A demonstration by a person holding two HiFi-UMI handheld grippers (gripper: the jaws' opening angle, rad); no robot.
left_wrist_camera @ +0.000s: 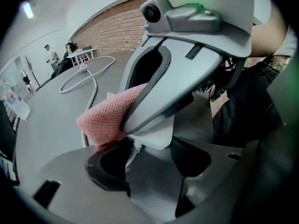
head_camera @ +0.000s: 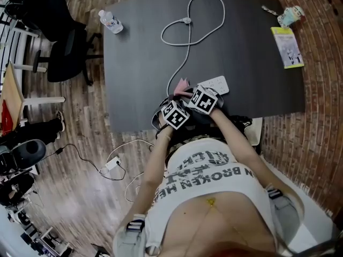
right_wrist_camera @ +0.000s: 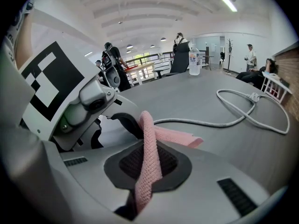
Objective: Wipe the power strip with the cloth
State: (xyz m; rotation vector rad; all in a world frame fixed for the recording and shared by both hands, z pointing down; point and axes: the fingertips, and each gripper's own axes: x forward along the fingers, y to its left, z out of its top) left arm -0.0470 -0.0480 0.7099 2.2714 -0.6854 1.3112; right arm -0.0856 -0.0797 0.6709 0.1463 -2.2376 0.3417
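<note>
STEP: cloth secured; wiping judged not yet begun | right gripper point(right_wrist_camera: 148, 141): jaws pinching pink cloth point(right_wrist_camera: 150, 162), just beside power strip point(head_camera: 217, 84) | left gripper point(left_wrist_camera: 149, 164): jaws spread, empty, near power strip | power strip: flat on table point(head_camera: 252, 47) | NEXT: lower cloth onto power strip and stroke along it.

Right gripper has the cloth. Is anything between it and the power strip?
Nothing visible does. The cloth, clamped in the right gripper, lies on the table right next to the power strip. The left gripper sits close alongside.
</note>
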